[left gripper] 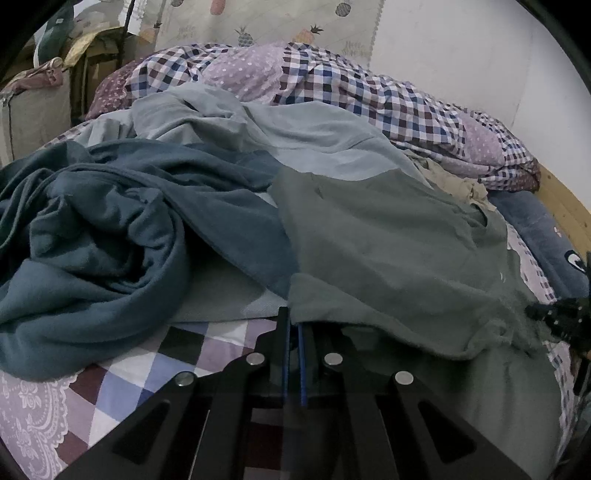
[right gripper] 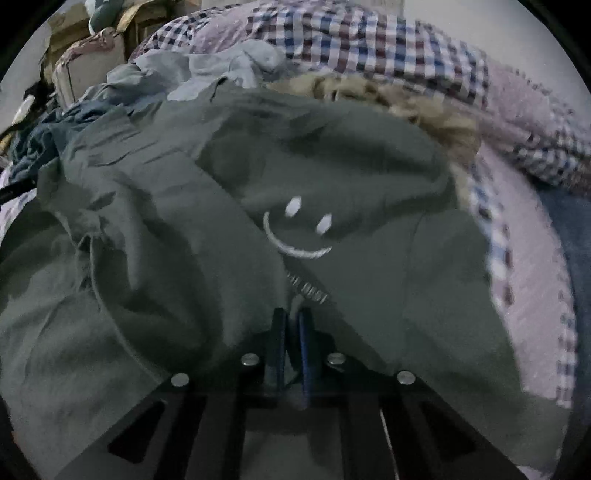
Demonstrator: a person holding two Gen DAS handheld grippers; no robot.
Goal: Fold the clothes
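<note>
Behind the bed (left gripper: 565,206) hangs a pale curtain with pineapples (left gripper: 258,22), and a checked quilt (left gripper: 369,92) is bunched along the wall. From the left wrist view, the bed is covered in clothes. A dark blue garment (left gripper: 92,240) lies crumpled on the left, a light grey one (left gripper: 295,133) is spread behind it, and a grey-green T-shirt (left gripper: 399,236) lies on the right. The left tool (left gripper: 293,328) is pinched tight on the near edge of that T-shirt, with its 2 fingers almost touching. The right tool (left gripper: 561,317) shows at the far right edge, against the same shirt.

From the right wrist view, which is a bit blurry, the grey-green T-shirt (right gripper: 332,166) fills most of the picture. It has a white smiley face (right gripper: 299,229) with small words under it. The right tool (right gripper: 293,325) is squeezed shut with a fold of the shirt between its fingers. A tan cloth (right gripper: 406,99) sits just behind the shirt.

I think the shirt could slip out, because each tool holds only a thin bit of cloth. It is still wrinkled, so a fold made now may turn out crooked. Lifting it could also drag the blue garment, since the 2 overlap.
</note>
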